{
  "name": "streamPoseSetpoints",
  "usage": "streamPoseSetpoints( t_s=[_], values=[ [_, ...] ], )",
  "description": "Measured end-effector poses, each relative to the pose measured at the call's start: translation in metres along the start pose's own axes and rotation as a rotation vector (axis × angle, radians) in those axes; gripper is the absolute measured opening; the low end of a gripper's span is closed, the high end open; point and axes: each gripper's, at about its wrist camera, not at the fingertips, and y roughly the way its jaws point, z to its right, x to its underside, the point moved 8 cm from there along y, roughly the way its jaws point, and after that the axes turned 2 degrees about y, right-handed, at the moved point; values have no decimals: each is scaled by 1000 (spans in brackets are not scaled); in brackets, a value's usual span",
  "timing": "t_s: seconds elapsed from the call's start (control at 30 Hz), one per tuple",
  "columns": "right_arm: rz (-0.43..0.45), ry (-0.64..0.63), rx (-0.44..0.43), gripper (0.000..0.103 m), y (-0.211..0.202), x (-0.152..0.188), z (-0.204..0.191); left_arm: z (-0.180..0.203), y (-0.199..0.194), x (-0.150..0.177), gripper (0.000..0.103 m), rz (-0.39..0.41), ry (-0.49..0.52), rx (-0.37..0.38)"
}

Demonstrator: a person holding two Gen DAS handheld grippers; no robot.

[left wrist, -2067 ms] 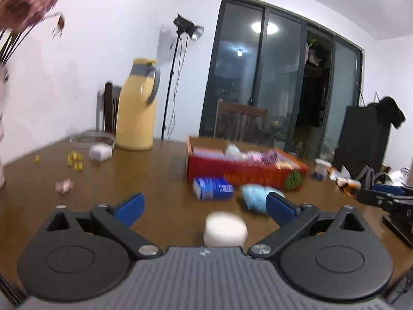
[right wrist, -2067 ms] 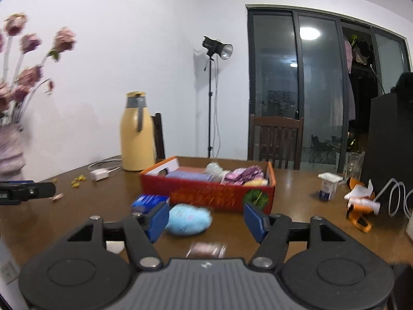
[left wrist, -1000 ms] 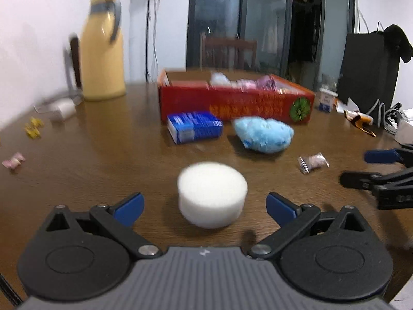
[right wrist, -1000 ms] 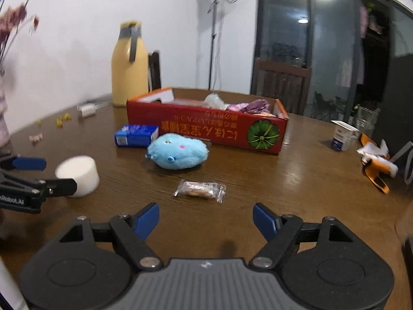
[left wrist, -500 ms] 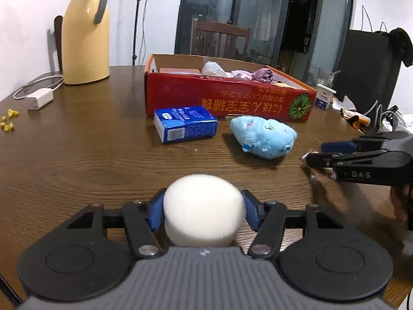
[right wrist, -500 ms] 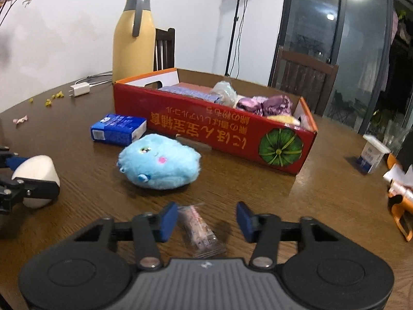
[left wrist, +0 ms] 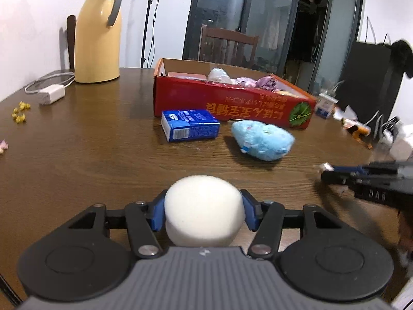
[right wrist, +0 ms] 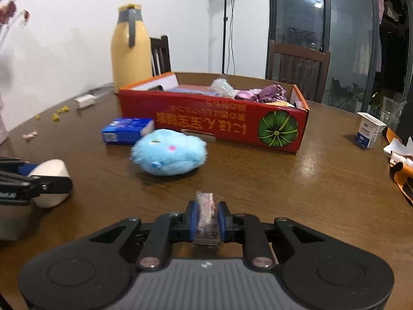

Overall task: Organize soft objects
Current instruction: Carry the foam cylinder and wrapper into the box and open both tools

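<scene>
Flowers (right wrist: 10, 13) blur at the far left edge, and beside them on the wooden table (left wrist: 90, 155) lie yellow crumbs (left wrist: 19, 112) and a white charger (left wrist: 51, 95) with its cable. A yellow thermos jug (left wrist: 99, 31) stands behind those, close to the wall. Nearer, the left gripper (left wrist: 204, 211) has its blue pads pressed against both sides of a white foam puck (left wrist: 204, 209), gripping it at about half its reach; whether the puck rests on the table or hangs just clear of it I can't quite tell. Past it lies a blue tissue pack (left wrist: 189, 125), just in front of the red cardboard box (left wrist: 232, 103) that holds a heap of soft things. A fluffy blue plush toy (right wrist: 169, 152) sits to the right of the pack, apart from the box. Further right, the right gripper (right wrist: 207, 221) is closing, nearly pinched together, on a small clear-wrapped sweet (right wrist: 206, 217) squeezed upright between its pads. A yoghurt cup (right wrist: 369, 129) stands at the table's right side.
</scene>
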Motion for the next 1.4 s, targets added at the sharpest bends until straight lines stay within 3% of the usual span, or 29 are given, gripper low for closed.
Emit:
streamPoseSetpoints(
  t_s=[0.3,0.53,0.63,0.73,0.8,0.9,0.97,1.07,1.13,1.23,1.3,1.4],
  values=[
    [60,-7,-42,16,-61,21,-30,32,-48,3,58,64,43,48],
    [105,-24,-16,16,-76,17,-30,40,-56,-1,58,84,53,54],
    [114,-17,-30,16,-74,9,-27,41,-52,-20,58,102,63,79],
    [146,-29,-50,16,-66,-20,-19,46,-43,-63,58,171,71,162],
    [180,-30,-59,16,-57,-49,-9,49,-21,-98,58,180,64,222],
    [192,-39,-41,16,-25,-97,13,53,26,-151,58,148,61,232],
    [161,-23,-40,16,7,-126,30,57,64,-187,58,147,72,216],
    [91,45,-23,16,64,-165,60,62,128,-221,58,57,57,189],
    [54,88,-4,17,98,-183,76,59,176,-234,58,-12,24,133],
    [-9,97,44,17,145,-196,93,55,231,-231,59,-90,58,28],
    [-38,99,56,17,165,-196,98,55,255,-225,59,-131,70,10],
    [-56,111,77,19,185,-193,104,44,272,-221,70,-171,17,-16]
  ],
)
